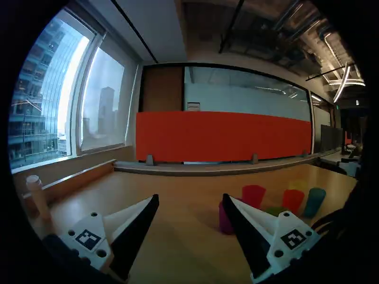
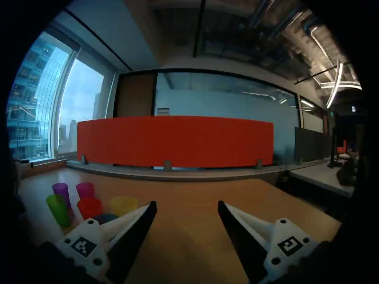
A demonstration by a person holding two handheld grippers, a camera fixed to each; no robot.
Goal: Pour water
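left gripper view: my left claw (image 1: 189, 198) apart, empty; cluster of small coloured plastic cups (image 1: 293, 200) near right on pale wooden table (image 1: 189, 255) | right gripper view: my right claw (image 2: 186, 204) apart, empty; cups (image 2: 89, 207) near left | handling: likely light, stiff, slippery, tippy; pinch mid-wall

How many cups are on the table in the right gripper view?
6, all left: purple cup, magenta cup behind; green cup, red cup, yellow cup nearer; blue cup half hidden by a finger.
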